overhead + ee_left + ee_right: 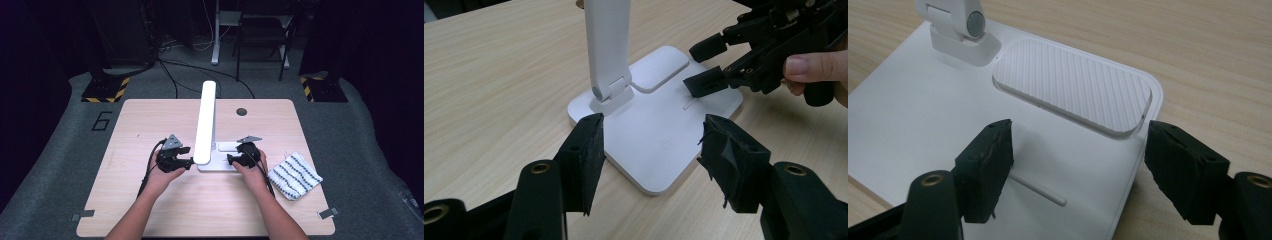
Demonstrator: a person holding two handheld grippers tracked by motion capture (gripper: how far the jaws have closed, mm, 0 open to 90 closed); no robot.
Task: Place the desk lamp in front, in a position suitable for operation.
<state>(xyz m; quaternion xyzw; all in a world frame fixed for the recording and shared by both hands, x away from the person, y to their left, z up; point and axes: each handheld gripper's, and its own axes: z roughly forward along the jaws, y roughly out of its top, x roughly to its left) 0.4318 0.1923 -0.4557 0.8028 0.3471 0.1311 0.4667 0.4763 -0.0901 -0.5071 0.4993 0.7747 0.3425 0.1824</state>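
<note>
The right tongs (pixel 1075 165) stood apart over the near edge of the white lamp base (pixel 913 130), one pad above its flat top and the other past its rim, with nothing pressed between them. The left tongs (pixel 651 152) were likewise spread wide, hovering just short of the base's corner and clamped on nothing. The desk lamp (pixel 206 125) sat near the middle of the desk (pixel 150 210), its long arm (pixel 206 120) leaning forward from a hinge (pixel 606 95) at the base's corner.

The likely trouble, as I judged it, lay in the base itself: smooth, thin and low on the desk, so a pad closing on its rim could skid off rather than bite. A push from one side alone might slide the whole lamp or pivot it (the tall arm made it top-heavy). The right tongs also hung close to the ribbed pad (pixel 1073 92) and the thin slot (pixel 1040 192); a careless close could scrape them. The striped cloth (pixel 294 175) lay well apart at the right, out of harm.
</note>
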